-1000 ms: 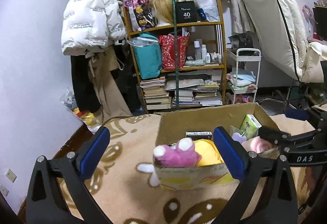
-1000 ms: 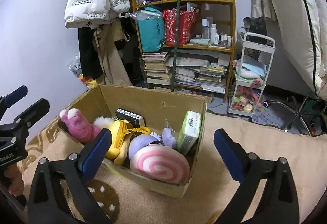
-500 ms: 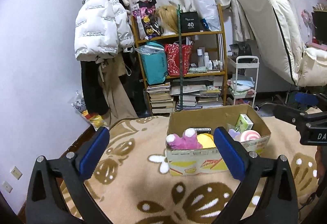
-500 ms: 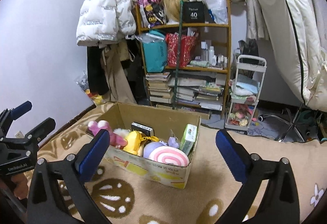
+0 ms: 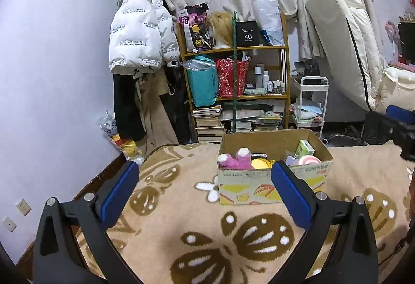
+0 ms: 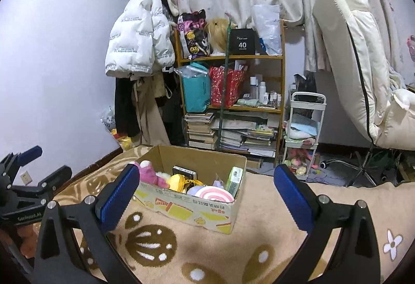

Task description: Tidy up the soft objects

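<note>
Cardboard box (image 6: 197,208), far on the blanket (image 5: 181,208), holds the plush toys (image 6: 151,175). Both grippers, left (image 5: 205,192) and right (image 6: 207,198), spread and empty, have drawn back from it; we judge the sorting finished.

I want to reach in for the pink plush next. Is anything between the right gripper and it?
Nothing visible blocks it. Only bare blanket lies between the open right gripper and the box. The pink plush sits at the box's left end, above the rim, with a yellow toy beside it.
</note>
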A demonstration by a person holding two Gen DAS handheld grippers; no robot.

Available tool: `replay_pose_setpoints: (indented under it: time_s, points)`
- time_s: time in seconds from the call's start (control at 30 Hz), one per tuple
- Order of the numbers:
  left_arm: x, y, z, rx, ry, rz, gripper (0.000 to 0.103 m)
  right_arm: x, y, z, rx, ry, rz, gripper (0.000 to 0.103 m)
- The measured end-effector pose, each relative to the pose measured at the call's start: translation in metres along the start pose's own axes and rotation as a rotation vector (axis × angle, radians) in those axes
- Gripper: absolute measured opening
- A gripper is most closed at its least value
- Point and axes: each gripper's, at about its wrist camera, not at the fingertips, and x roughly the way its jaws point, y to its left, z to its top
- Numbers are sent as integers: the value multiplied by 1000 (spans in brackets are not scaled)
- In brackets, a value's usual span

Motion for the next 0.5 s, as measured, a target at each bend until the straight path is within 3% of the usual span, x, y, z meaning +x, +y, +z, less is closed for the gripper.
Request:
replay_pose_setpoints:
  time_s: [0.5]
  points:
    - [-15, 3, -19, -31, 7, -25, 101, -23, -7, -16, -6, -14, -21, 103]
